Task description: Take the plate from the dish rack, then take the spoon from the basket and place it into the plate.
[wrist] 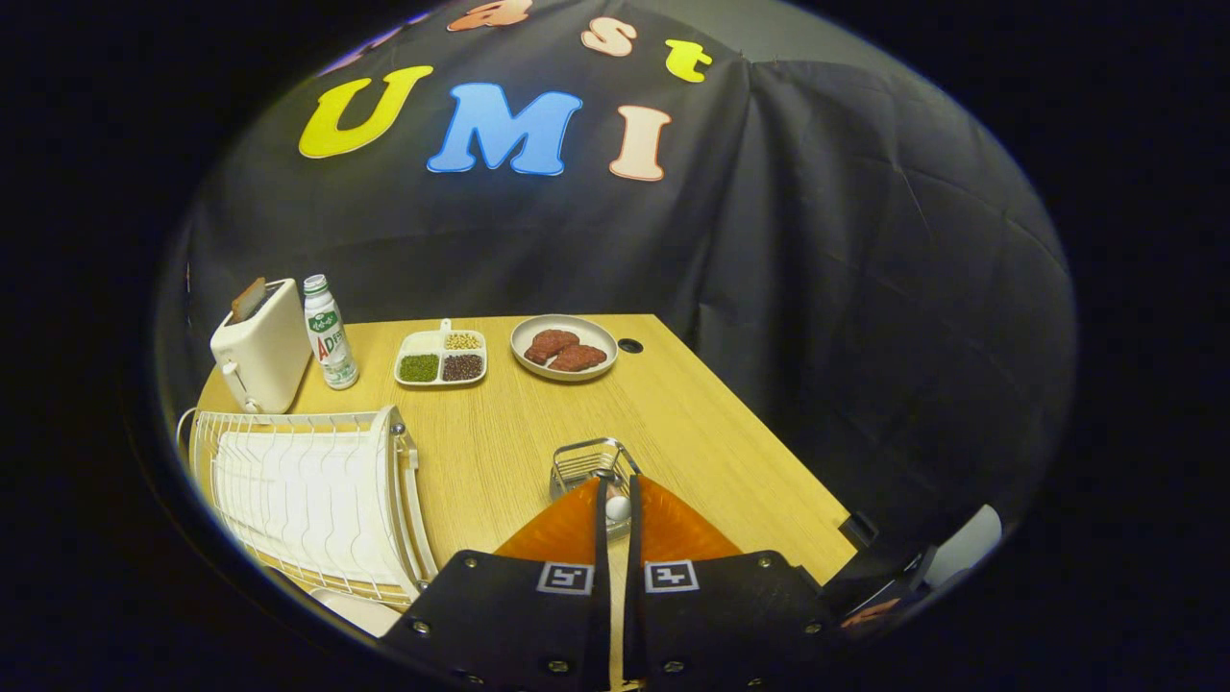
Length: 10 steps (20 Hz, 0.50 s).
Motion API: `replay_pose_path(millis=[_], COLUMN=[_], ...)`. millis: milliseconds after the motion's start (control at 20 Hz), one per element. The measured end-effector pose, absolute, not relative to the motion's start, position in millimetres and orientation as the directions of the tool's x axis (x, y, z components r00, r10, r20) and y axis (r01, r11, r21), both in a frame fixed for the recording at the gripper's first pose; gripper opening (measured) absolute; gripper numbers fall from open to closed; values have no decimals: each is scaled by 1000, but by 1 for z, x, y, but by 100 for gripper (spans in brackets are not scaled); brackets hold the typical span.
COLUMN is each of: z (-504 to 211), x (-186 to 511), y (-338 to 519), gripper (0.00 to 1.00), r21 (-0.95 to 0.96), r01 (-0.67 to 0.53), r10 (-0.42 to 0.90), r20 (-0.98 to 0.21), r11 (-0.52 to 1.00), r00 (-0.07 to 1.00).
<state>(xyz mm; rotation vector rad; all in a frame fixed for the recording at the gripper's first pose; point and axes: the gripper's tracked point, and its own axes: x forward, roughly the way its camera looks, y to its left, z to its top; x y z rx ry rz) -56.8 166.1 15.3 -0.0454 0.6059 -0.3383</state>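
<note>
Two fingers [588, 524] nearly closed around half-hidden spoon [618, 507] above basket [586, 463].

The gripper [617, 500] had its fingers almost closed on a small white thing (too small to tell), right at the wire basket [588, 465]. The dish rack [307, 495] blocked the left side. Bare table [519, 413] lay open ahead.

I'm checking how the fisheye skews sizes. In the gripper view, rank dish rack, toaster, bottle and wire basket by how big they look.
1. Dish rack, though nearest
2. Toaster
3. Basket and bottle: too alike to rank

Gripper fingers nearly closed around a small white object.
</note>
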Motion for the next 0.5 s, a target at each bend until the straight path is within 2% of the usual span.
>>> replay_pose_path(millis=[250, 500], z=[54, 83], x=[-65, -87], y=[185, 224], gripper=[5, 6], r21=[-150, -101], r01=[248, 149], r10=[-290, -179], r20=[-493, -449], r11=[957, 984], r00=[820, 875])
